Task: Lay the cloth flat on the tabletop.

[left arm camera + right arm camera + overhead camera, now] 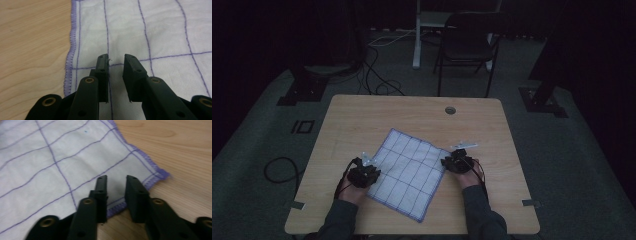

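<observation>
Wooden table (362,115) seen from above in a dim room, w/ a white cloth (409,170) lying flat on it, turned like a diamond. The cloth has thin purple grid lines & a purple stitched edge. It sits toward the near side of the table, roughly centred btwn the two hands.

Nearest the viewer, two grey sleeves come in from the bottom edge. Left gripper (371,167) rests at the cloth's left corner; right gripper (451,161) sits at the cloth's right corner.

Left gripper view: the two black jaws stand apart w/ a narrow gap over the cloth (150,37), just inside its stitched left edge. Nothing is pinched btwn them; bare wood lies left of the edge.

Right gripper view: jaws also apart, poised over the cloth's (62,162) stitched corner. The edge runs under the gap, pads not pressing on it. Wood shows right of the corner.

Beyond the cloth, a small round hole (450,110) sits near the table's far edge. Farther off, past the table, a dark folding chair (467,45) & loose cables (377,75) on the floor.
</observation>
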A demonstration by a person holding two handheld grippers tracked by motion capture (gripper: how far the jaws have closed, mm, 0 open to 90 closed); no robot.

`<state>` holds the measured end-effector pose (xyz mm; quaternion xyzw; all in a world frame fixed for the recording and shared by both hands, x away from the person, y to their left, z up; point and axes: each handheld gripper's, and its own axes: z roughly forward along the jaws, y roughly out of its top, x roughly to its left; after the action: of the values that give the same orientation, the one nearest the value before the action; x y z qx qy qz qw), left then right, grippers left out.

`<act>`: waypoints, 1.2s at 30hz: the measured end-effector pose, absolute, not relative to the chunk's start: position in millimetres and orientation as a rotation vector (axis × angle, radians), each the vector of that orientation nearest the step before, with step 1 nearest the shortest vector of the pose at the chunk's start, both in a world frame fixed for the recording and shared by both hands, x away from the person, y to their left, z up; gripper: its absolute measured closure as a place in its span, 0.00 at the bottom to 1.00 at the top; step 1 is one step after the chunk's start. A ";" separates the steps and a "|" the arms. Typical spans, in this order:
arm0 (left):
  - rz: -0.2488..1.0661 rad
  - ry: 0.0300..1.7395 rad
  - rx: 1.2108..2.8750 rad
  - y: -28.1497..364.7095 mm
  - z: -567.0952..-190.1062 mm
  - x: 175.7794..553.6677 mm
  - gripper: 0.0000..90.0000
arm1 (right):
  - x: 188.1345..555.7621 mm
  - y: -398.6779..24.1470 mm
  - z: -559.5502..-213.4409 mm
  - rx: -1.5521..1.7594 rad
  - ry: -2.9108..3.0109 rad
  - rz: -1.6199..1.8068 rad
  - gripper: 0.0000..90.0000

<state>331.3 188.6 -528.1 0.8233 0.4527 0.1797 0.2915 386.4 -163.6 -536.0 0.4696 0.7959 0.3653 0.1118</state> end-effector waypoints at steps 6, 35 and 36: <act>0.496 1.145 2.176 179.8 -521.5 338.4 0.82 | 362.8 -145.8 -528.3 1.255 2.340 1.117 0.71; 0.490 1.224 2.134 187.8 -532.5 355.4 0.84 | 338.1 -147.3 -540.0 1.072 2.378 0.972 0.63; 0.486 1.227 2.126 187.5 -532.9 353.8 0.84 | 340.7 -149.2 -540.2 1.078 2.374 0.973 0.63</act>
<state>353.8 187.5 -532.9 0.8065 0.4656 0.1845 0.3142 340.7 -149.2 -540.2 0.3813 0.8393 0.3441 0.1784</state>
